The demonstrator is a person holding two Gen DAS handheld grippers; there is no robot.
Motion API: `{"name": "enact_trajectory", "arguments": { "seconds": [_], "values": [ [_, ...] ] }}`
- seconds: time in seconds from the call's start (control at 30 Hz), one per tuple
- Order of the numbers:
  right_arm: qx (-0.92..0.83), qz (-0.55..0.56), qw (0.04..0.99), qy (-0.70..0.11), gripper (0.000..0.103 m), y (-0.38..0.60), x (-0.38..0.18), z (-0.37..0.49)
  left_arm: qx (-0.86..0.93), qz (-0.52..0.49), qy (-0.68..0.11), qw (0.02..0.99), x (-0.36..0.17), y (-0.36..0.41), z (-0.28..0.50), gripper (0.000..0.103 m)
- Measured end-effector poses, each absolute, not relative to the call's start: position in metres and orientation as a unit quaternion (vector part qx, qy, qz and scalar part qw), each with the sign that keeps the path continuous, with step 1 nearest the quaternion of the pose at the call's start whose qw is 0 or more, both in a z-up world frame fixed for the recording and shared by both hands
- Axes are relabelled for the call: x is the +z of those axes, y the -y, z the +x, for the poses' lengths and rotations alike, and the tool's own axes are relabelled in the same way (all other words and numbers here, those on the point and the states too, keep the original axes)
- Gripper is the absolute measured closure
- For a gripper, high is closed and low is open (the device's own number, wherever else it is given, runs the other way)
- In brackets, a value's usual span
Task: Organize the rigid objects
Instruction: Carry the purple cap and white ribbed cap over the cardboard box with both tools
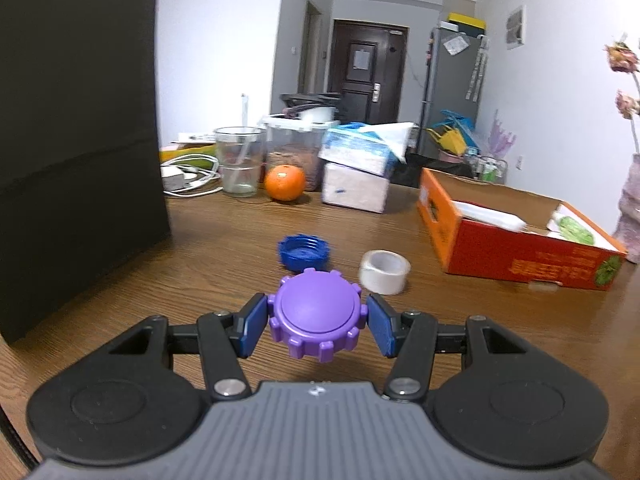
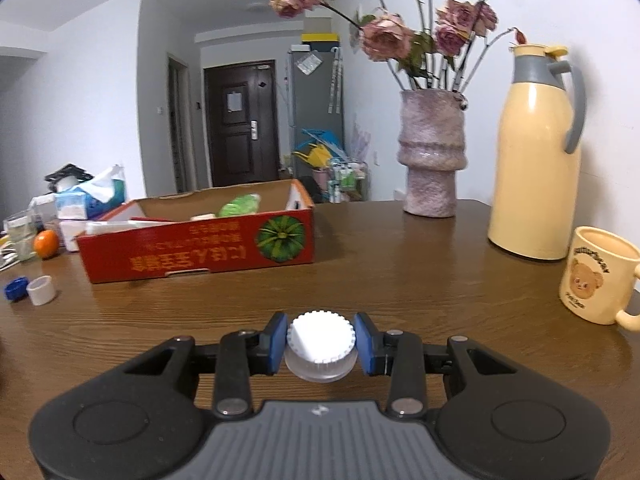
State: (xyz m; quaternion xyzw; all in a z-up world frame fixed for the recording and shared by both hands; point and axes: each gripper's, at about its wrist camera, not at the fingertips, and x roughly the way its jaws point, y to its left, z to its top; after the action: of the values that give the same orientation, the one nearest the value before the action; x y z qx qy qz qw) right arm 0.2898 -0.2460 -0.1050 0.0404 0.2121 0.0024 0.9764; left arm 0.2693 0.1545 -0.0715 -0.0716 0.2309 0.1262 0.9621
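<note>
The purple cap [image 1: 318,316] sits clamped between my left gripper [image 1: 318,322] pads, lifted clear of the wooden table [image 1: 200,248]. My right gripper [image 2: 321,342] pinches a white cap [image 2: 321,340] the same way, above the tabletop. Just beyond the purple cap lie a blue cap [image 1: 304,250] and, to its right, a white tape roll [image 1: 385,271]. Farther right stands an open red cardboard box [image 1: 520,252]; far back, an orange [image 1: 285,182] and a glass [image 1: 239,162]. From the right view I see a vase [image 2: 433,152], a yellow flask [image 2: 536,152] and a mug [image 2: 596,280] at right.
</note>
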Motion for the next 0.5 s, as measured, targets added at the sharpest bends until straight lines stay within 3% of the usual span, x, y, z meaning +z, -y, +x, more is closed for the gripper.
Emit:
{"name": "enact_trajectory", "arguments": {
  "seconds": [0.5],
  "values": [
    [0.08,0.038,0.979,-0.182,0.068,0.201,-0.078,0.279,0.043,-0.061,-0.222,0.972,-0.057,-0.073,0.271,0.048]
  ]
}}
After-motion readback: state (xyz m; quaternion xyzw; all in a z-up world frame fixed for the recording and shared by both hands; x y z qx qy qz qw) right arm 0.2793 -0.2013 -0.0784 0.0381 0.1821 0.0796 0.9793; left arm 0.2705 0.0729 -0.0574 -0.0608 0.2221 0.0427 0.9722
